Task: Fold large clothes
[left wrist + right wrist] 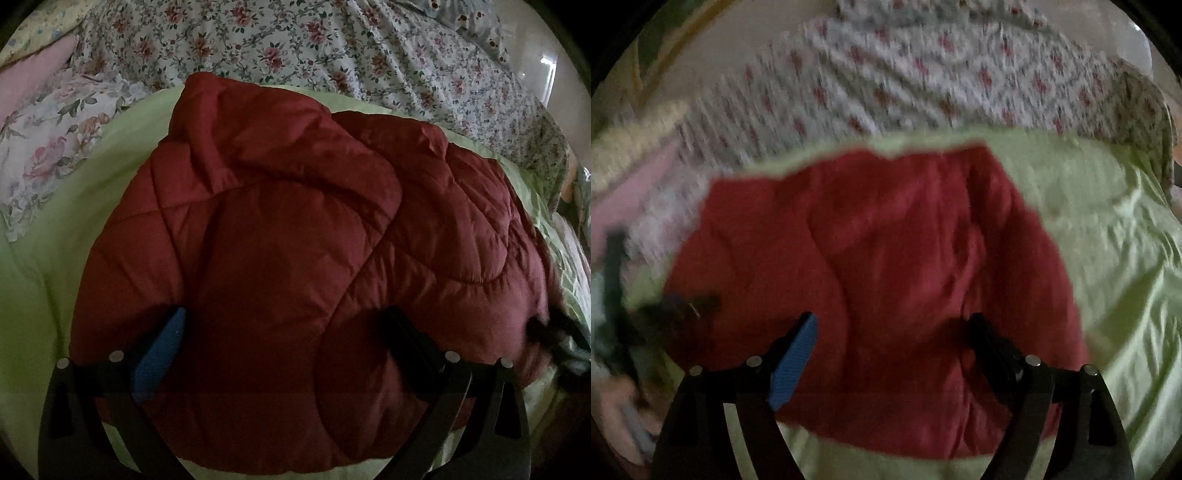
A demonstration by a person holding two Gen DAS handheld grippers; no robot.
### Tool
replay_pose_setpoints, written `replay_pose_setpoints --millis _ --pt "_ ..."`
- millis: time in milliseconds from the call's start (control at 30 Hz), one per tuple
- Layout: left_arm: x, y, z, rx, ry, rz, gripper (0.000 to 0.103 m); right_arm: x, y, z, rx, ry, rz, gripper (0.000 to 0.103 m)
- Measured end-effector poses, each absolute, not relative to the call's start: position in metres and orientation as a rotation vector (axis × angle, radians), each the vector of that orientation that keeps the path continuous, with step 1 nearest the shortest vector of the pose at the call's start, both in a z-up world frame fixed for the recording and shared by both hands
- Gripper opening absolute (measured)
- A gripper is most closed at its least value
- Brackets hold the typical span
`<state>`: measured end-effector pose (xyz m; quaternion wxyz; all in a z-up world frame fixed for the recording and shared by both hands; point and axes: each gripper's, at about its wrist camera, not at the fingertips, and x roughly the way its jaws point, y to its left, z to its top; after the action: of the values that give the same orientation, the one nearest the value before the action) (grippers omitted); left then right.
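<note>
A dark red quilted puffer jacket lies bunched and partly folded on a light green sheet. My left gripper hovers over its near part, jaws wide apart and empty, with a blue pad on the left finger. In the blurred right wrist view the same jacket fills the middle on the green sheet. My right gripper is open and empty above the jacket's near edge. The other gripper shows as a dark blur at the left.
A floral bedsheet covers the bed behind the green sheet. A floral pillow and a pink cloth lie at the far left. The bed's right edge drops off near a pale floor.
</note>
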<state>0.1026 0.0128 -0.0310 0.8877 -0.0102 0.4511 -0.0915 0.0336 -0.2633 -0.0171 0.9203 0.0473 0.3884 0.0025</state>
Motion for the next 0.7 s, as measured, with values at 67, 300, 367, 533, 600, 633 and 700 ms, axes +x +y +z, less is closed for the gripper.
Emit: replay_pose_setpoints --millis 67,300,367,533,600,633,700 --pt "0.093 0.014 -0.022 -0.028 0.931 -0.211 0.103 0.036 -0.264 -0.029 0.07 0.804 -0.011 0.086" --pt "0.07 0.01 -0.014 -0.001 0.924 -0.264 0.103 0.044 -0.265 -0.031 0.063 0.8 -0.036 0.088" --pt "0.075 0.006 -0.029 0.023 0.934 -0.237 0.103 0.043 -0.262 -0.031 0.058 0.797 -0.039 0.088" --pt "0.078 0.001 -0.033 0.033 0.914 -0.21 0.103 0.039 -0.26 -0.032 0.058 0.793 -0.044 0.088" --pt "0.078 0.002 -0.032 0.024 0.917 -0.208 0.103 0.037 -0.26 -0.029 0.075 0.789 -0.043 0.088" --pt "0.077 0.004 -0.03 0.02 0.919 -0.208 0.103 0.034 -0.26 -0.027 0.086 0.789 -0.042 0.088" --pt "0.07 0.005 -0.025 0.014 0.928 -0.205 0.103 0.026 -0.259 -0.02 0.117 0.78 -0.035 0.089"
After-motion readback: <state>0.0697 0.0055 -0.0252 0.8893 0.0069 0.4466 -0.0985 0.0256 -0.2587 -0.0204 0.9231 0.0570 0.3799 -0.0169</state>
